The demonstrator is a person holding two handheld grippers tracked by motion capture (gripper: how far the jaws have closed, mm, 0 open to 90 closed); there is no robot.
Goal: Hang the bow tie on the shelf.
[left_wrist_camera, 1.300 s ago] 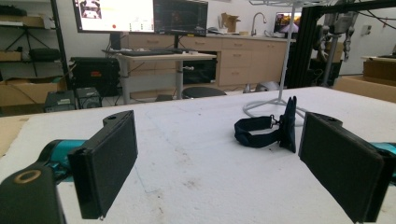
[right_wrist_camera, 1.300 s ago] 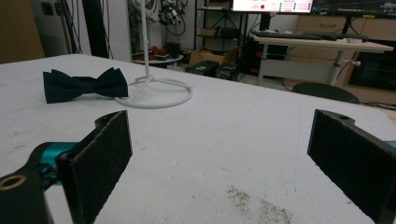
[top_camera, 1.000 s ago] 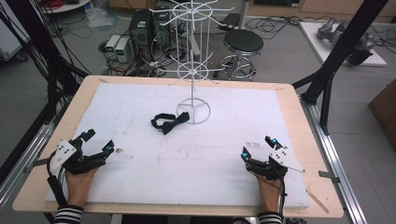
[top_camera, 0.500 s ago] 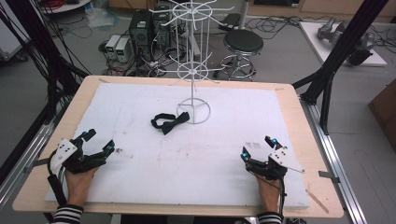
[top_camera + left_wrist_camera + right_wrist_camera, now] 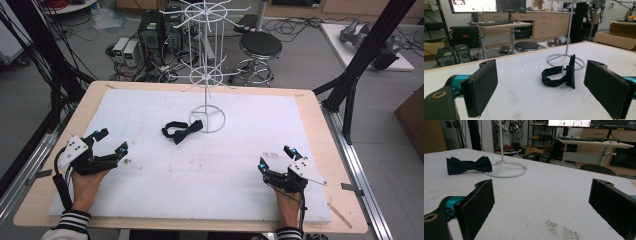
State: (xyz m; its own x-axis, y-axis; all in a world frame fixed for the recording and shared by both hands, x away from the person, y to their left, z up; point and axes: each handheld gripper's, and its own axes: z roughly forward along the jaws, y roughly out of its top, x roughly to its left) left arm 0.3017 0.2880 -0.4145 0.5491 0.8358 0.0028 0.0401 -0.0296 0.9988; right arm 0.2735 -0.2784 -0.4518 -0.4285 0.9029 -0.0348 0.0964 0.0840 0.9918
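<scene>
High view: left gripper [image 5: 111, 142] and right gripper [image 5: 275, 159] rest on table [image 5: 310, 107], jaws wide apart, holding nothing. Bow tie [image 5: 181, 131] touches rack [image 5: 208, 75] base.

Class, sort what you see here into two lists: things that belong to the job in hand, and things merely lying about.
Belongs to the job:
bow tie
white wire rack
left gripper
right gripper

Just lying about:
stool
computer boxes on the floor
cardboard boxes

Rack [image 5: 207, 60] top cut off by frame edge, high view.
</scene>
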